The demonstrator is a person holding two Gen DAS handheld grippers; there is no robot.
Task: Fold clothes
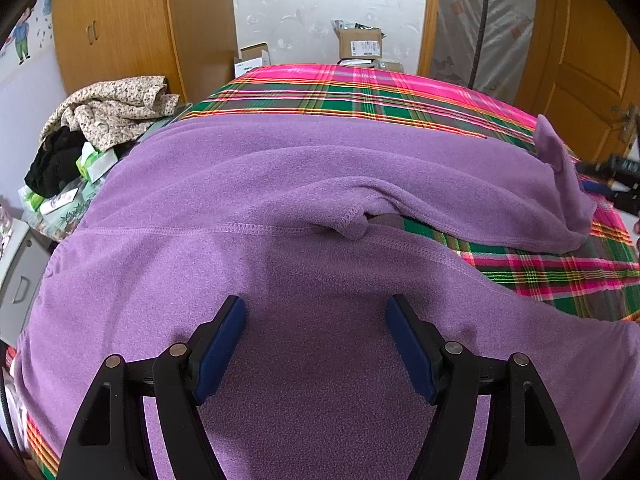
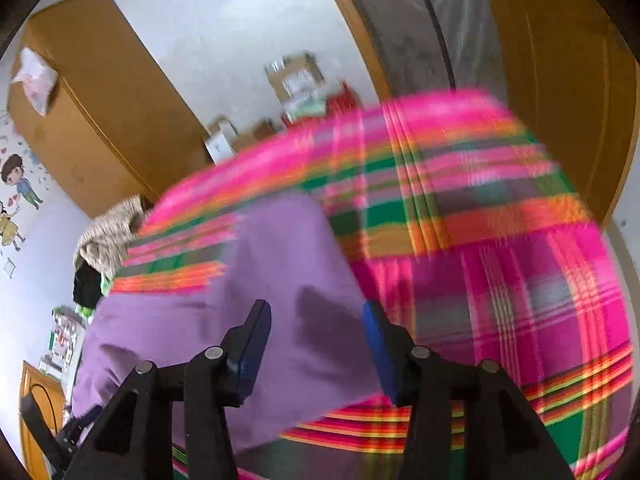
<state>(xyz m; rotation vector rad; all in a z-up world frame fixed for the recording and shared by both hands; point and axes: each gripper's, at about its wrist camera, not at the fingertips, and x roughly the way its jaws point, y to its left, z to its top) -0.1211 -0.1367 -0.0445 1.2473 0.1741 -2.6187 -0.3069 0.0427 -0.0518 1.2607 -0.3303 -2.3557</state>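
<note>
A purple fleece garment [image 1: 280,184] lies spread across a bed with a pink and green plaid sheet [image 1: 360,92]. One sleeve stretches to the right, and its end [image 1: 556,152] stands up off the sheet. My left gripper [image 1: 316,304] hovers open over the near part of the fleece, nothing between its blue pads. The right wrist view is blurred. There my right gripper [image 2: 316,308] stands open over an edge of the purple garment [image 2: 280,260], with the plaid sheet [image 2: 500,240] to its right. Its pads press on nothing.
A heap of floral and black clothes [image 1: 112,112] and tissue packs [image 1: 92,160] sit at the bed's left side. Cardboard boxes [image 1: 358,42] stand against the far wall. A wooden wardrobe [image 1: 120,28] is at the left, a door [image 1: 580,60] at the right.
</note>
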